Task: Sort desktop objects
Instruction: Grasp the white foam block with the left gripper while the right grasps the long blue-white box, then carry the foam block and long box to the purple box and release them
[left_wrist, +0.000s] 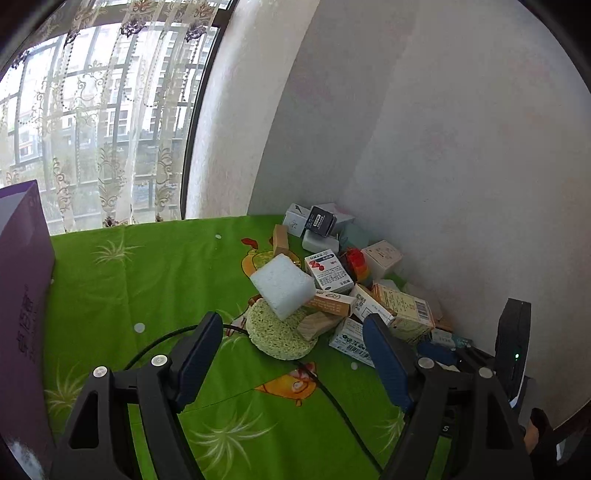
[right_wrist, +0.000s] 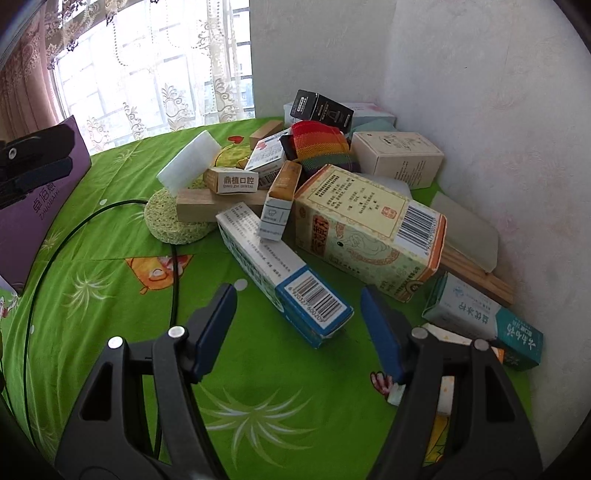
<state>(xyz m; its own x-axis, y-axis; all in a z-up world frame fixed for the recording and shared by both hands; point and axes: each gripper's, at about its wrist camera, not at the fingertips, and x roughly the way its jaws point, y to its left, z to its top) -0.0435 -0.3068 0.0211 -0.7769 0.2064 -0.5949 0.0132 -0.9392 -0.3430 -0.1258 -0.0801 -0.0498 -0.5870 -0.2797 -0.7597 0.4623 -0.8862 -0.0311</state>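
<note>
Boxes (right_wrist: 369, 225) heaped on green cloth (right_wrist: 258, 387), purple box (left_wrist: 22, 266) apart

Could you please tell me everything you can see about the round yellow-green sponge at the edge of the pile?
The round sponge is a flat, pale yellow-green disc with a porous, pitted surface that looks like cellulose. It lies flat on the green printed cloth at the left edge of the pile. A wooden block rests across its top, and a white foam block leans tilted above it. A black cable runs by its near edge. Neither gripper touches it.
</note>
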